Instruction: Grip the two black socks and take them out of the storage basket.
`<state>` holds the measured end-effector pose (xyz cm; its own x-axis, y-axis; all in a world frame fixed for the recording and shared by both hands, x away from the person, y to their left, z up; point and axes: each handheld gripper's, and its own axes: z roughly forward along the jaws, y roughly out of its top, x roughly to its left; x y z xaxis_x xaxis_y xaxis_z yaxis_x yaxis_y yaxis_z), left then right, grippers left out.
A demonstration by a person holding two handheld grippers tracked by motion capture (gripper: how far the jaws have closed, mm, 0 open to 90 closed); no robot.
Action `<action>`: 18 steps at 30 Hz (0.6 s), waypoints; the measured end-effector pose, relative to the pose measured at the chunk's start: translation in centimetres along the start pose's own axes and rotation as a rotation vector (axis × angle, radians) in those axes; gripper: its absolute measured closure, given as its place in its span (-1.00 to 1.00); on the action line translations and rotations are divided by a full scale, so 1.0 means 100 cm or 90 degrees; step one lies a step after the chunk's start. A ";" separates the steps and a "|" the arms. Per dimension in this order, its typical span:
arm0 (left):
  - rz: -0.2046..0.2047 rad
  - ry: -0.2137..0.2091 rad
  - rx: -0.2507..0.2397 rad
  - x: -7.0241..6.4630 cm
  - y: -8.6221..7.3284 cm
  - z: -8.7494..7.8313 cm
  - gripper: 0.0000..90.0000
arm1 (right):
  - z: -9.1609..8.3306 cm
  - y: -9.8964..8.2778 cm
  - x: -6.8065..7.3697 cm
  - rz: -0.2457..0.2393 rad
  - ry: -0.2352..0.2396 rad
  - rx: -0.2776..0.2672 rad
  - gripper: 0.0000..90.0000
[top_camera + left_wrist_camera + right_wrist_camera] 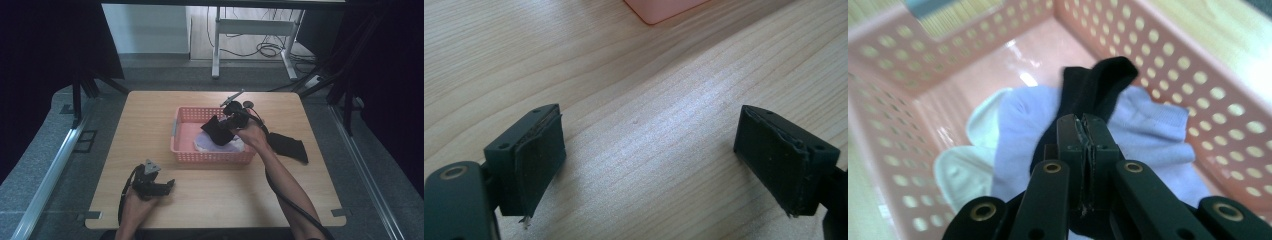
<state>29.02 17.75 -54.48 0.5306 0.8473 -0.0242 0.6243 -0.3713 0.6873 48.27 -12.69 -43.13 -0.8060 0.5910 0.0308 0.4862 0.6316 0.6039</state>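
Black two-jaw tongs (1087, 132) with brass-ringed pivots, grey three-cornered plate, trailing black cable.

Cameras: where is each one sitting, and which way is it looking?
High view: above the person's side, looking forward and down on the table; both forearms, left gripper and right gripper show.
Left gripper view: rides the left gripper, facing bare table; its open jaws show.
Right gripper view: rides the right gripper, looking into the pink basket; its jaws pinch a black sock.
Shared: basket and black sock appear in the high view too.
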 end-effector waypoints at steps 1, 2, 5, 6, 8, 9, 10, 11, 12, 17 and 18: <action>0.000 0.000 0.000 0.000 0.000 0.000 -0.72 | 0.000 0.000 0.000 0.000 0.000 0.000 0.94; 0.000 0.000 0.000 0.000 0.000 0.000 -0.72 | -0.003 0.001 0.000 0.000 0.002 -0.004 0.94; -0.001 -0.001 -0.001 0.000 0.000 0.000 -0.71 | -0.022 0.006 0.001 0.002 0.003 -0.025 0.94; -0.001 0.000 -0.001 0.000 0.000 0.000 -0.72 | -0.026 0.006 0.001 0.002 0.005 -0.028 0.94; -0.001 0.000 -0.001 0.000 0.000 0.000 -0.71 | -0.030 0.007 0.001 -0.002 0.002 -0.034 0.94; -0.001 0.000 0.000 0.000 0.000 0.000 -0.71 | -0.041 0.009 0.002 -0.005 -0.002 -0.042 0.94; -0.001 0.000 0.000 0.000 0.000 0.000 -0.71 | -0.045 0.010 0.002 -0.007 -0.002 -0.047 0.94; -0.001 0.000 -0.001 0.000 0.000 0.000 -0.71 | -0.049 0.010 0.003 -0.007 -0.005 -0.049 0.94; -0.001 0.000 -0.001 0.000 0.000 0.000 -0.72 | -0.054 0.011 0.003 -0.007 -0.007 -0.053 0.94; -0.001 0.001 -0.002 0.000 0.000 0.000 -0.71 | -0.070 0.012 0.002 -0.006 -0.016 -0.065 0.94; 0.000 0.001 -0.002 0.000 0.000 0.000 -0.71 | -0.073 0.012 0.002 -0.007 -0.018 -0.067 0.94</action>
<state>29.03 17.73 -54.49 0.5297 0.8479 -0.0233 0.6229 -0.3703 0.6891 46.20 -15.48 -36.62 -0.8007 0.5991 0.0013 0.4374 0.5831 0.6846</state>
